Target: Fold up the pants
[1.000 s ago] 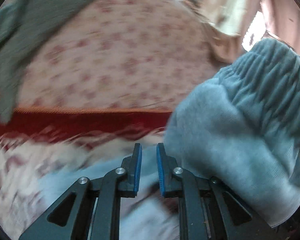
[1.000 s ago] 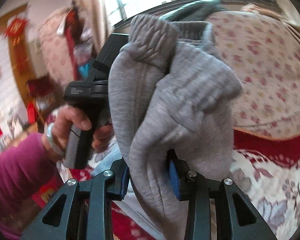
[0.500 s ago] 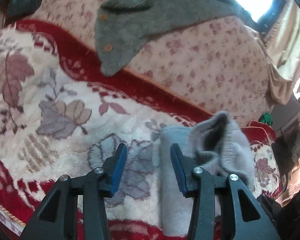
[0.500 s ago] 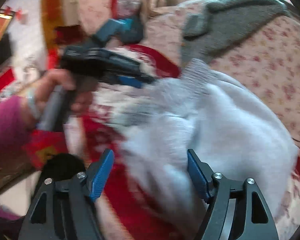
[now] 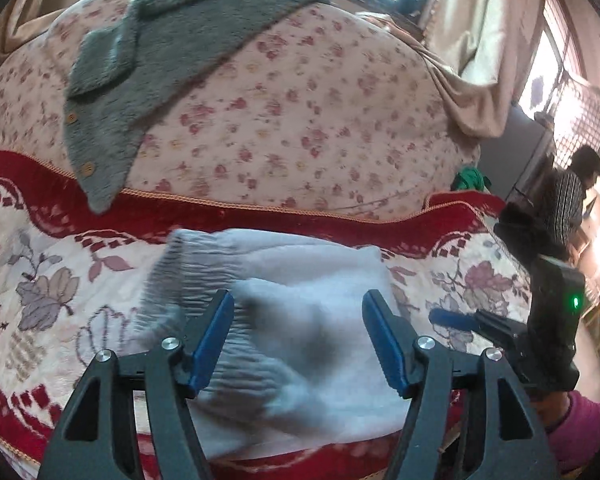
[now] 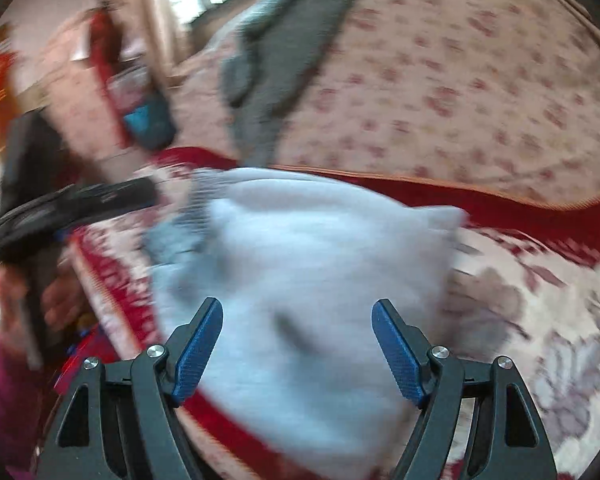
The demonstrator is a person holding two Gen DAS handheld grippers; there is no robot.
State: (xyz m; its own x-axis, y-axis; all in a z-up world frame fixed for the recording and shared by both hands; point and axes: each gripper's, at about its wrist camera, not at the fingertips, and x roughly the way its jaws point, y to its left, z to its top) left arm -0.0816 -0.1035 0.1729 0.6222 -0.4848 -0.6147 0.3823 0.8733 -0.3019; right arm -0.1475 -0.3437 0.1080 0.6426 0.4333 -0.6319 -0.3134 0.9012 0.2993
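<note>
the pants [image 5: 300, 320] lie bundled on the floral sofa blanket [image 5: 48, 280], soft, thick fleece, light and floppy. left gripper [image 5: 298, 338] and right gripper [image 6: 298, 346] hover with jaws apart, empty. i'd pinch the ribbed waistband [image 5: 188, 276]; loose layers will likely slide.

left claw [image 5: 298, 340]: black arms, blue ribbed pads, silver screws | right claw [image 6: 298, 350]: same | sleeve [image 5: 584, 424]: magenta
</note>
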